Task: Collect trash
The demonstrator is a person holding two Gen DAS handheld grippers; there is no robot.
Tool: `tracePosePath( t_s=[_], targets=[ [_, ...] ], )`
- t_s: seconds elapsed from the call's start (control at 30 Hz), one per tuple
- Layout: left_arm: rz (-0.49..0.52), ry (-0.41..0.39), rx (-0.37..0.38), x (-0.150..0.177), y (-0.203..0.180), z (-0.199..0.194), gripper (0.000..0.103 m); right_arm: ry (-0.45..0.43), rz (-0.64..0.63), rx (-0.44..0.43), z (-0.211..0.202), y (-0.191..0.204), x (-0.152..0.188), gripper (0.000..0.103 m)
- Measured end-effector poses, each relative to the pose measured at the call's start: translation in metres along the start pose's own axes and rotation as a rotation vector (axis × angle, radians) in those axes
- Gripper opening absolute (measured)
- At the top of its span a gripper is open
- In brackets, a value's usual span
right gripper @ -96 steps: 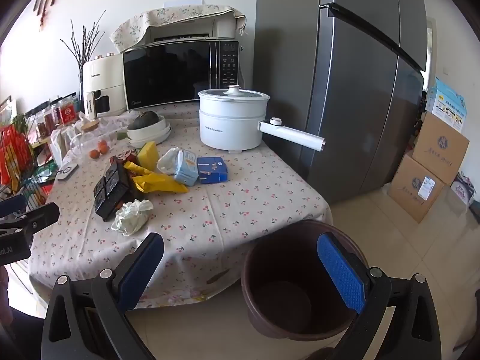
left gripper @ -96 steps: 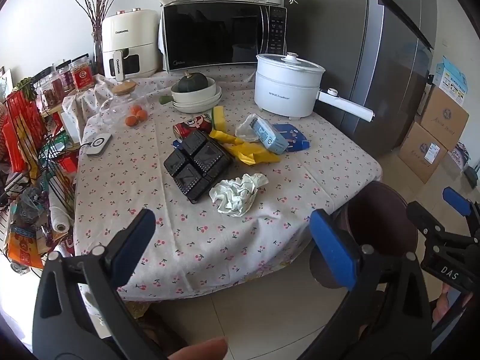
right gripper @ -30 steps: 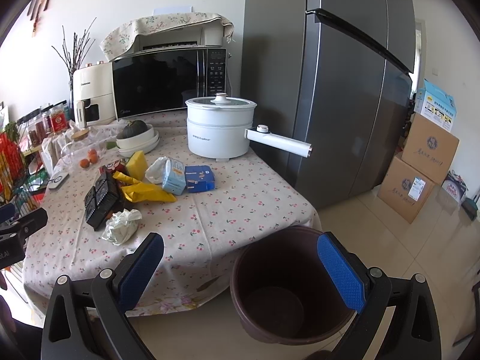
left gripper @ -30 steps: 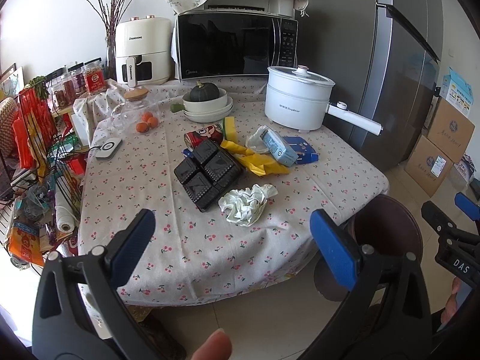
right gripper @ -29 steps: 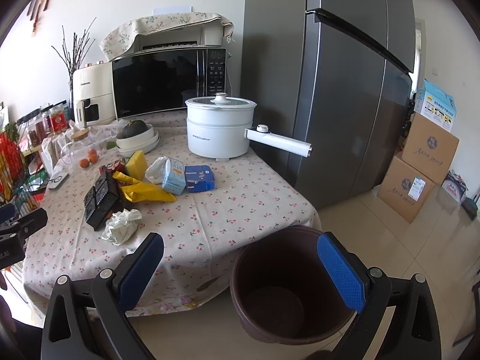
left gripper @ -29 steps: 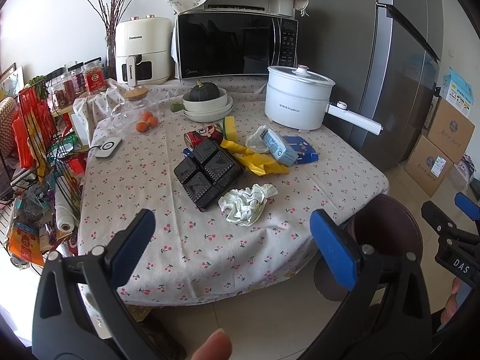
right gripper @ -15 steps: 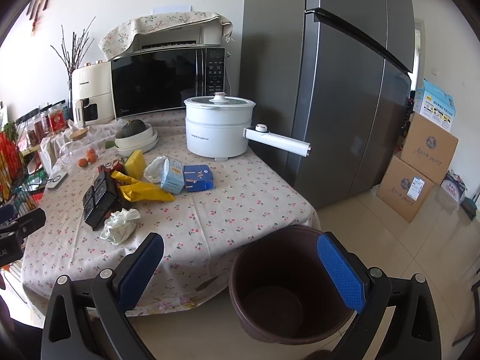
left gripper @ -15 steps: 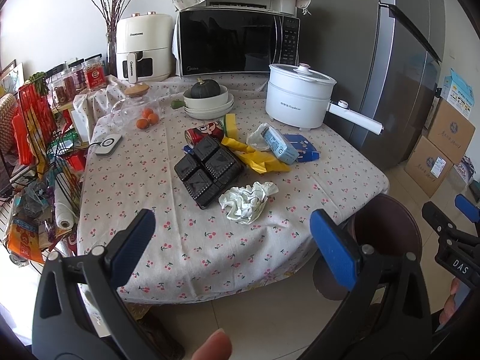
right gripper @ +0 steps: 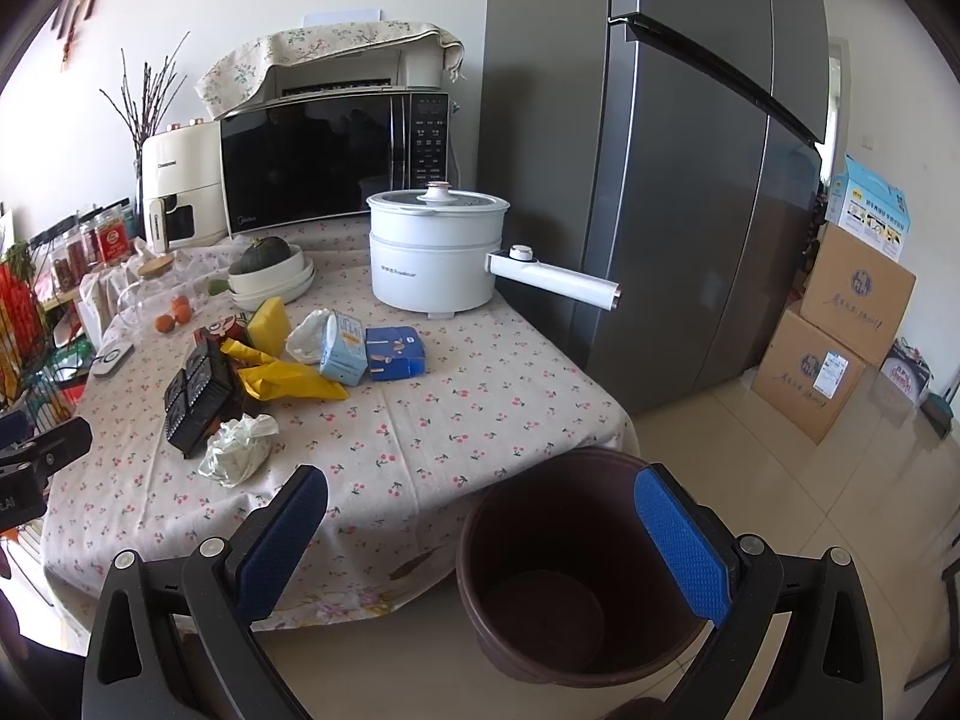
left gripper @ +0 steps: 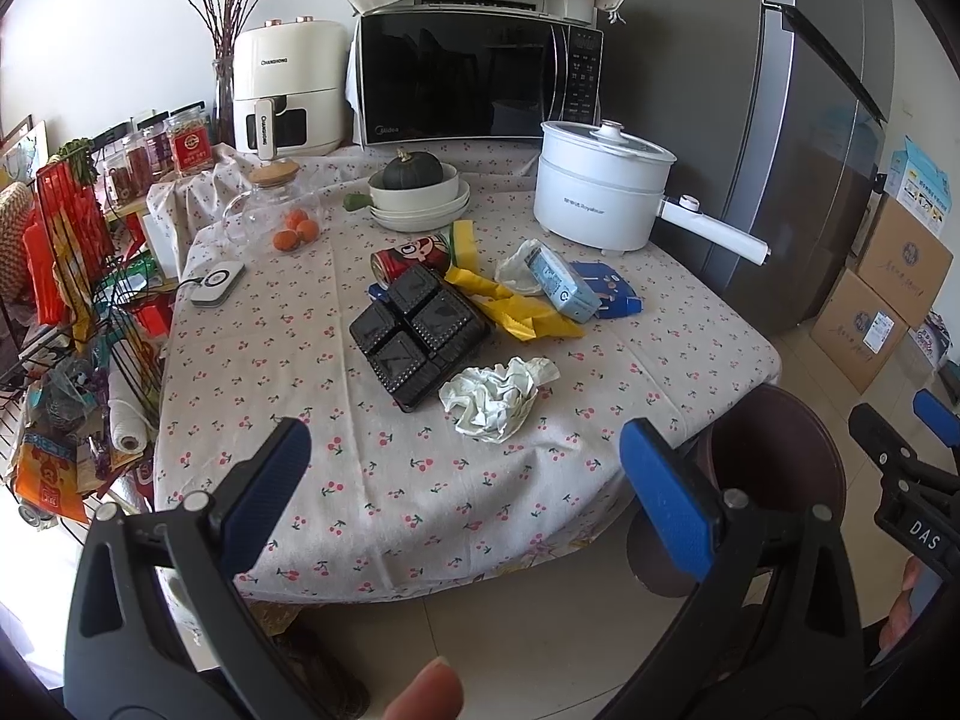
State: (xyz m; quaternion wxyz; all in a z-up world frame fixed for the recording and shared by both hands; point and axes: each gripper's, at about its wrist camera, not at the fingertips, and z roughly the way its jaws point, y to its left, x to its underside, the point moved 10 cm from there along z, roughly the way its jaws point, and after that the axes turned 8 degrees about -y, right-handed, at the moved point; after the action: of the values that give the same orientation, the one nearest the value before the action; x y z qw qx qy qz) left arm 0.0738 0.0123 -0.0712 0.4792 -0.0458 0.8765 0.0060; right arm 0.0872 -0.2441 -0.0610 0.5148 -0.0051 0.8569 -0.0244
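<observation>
Several appliances crowded the far edge of the cherry-print cloth-covered table [left gripper: 288, 360]: a cream air fryer [left gripper: 288, 90], a black microwave [left gripper: 474, 75] and a white electric pot with a long handle [left gripper: 600, 186], with a grey refrigerator [right gripper: 648, 180] beside the table's right edge. Mid-table, litter lay clustered: a black four-cell plastic tray [left gripper: 420, 330], a crumpled white paper wad [left gripper: 495, 396] just beside it toward the near edge, a yellow wrapper [left gripper: 516, 306], a pale blue carton [left gripper: 561, 282], a flattened blue box [left gripper: 606, 297] and a red drink can [left gripper: 408, 258]. Only the right wrist view showed the inside of the dark brown round bin [right gripper: 576, 570] on the floor at the table's near right corner; the left wrist view caught just its rim. Both the left hand-held gripper [left gripper: 468, 480] and the right hand-held gripper [right gripper: 486, 540] hung with jaws wide apart, holding nothing, short of the table's near edge.
</observation>
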Motion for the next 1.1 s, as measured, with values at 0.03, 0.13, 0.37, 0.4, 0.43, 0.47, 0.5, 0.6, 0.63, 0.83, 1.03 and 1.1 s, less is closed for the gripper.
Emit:
tracePosePath(
  t_s=[0.03, 0.13, 0.37, 0.4, 0.43, 0.47, 0.5, 0.6, 0.63, 0.83, 1.03, 1.1],
  targets=[
    [0.0, 0.003, 0.0, 0.0, 0.0, 0.0, 0.102, -0.002, 0.001, 0.0, 0.0, 0.001, 0.0, 0.103],
    [-0.005, 0.006, 0.005, 0.0, 0.001, 0.0, 0.102, -0.005, 0.006, -0.002, -0.001, 0.002, -0.002, 0.103],
    [-0.036, 0.011, -0.014, -0.007, 0.01, 0.005, 0.102, 0.027, 0.017, -0.041, 0.002, 0.009, -0.012, 0.103],
    [-0.048, 0.024, -0.006, -0.008, 0.011, 0.008, 0.102, 0.04, 0.012, -0.044, 0.004, 0.01, -0.014, 0.103],
    [-0.056, 0.036, -0.002, -0.009, 0.012, 0.01, 0.102, 0.048, 0.009, -0.054, 0.005, 0.012, -0.017, 0.103],
    [-0.06, 0.047, 0.0, -0.011, 0.013, 0.013, 0.102, 0.057, 0.004, -0.064, 0.007, 0.015, -0.02, 0.103],
    [-0.056, 0.058, 0.003, -0.013, 0.013, 0.016, 0.102, 0.066, -0.005, -0.073, 0.009, 0.017, -0.023, 0.103],
    [-0.03, 0.119, 0.001, -0.017, 0.018, 0.029, 0.102, 0.092, -0.018, -0.099, 0.016, 0.025, -0.033, 0.103],
    [-0.031, 0.135, 0.003, -0.02, 0.021, 0.033, 0.102, 0.104, -0.02, -0.11, 0.019, 0.027, -0.036, 0.103],
    [-0.06, 0.234, -0.01, -0.033, 0.044, 0.067, 0.102, 0.144, 0.003, -0.132, 0.045, 0.031, -0.06, 0.103],
    [-0.078, 0.369, -0.003, -0.017, 0.055, 0.119, 0.102, 0.197, 0.024, -0.122, 0.089, 0.028, -0.052, 0.103],
    [-0.121, 0.426, -0.029, -0.003, 0.064, 0.136, 0.102, 0.258, 0.026, -0.12, 0.105, 0.027, -0.036, 0.103]
  ],
)
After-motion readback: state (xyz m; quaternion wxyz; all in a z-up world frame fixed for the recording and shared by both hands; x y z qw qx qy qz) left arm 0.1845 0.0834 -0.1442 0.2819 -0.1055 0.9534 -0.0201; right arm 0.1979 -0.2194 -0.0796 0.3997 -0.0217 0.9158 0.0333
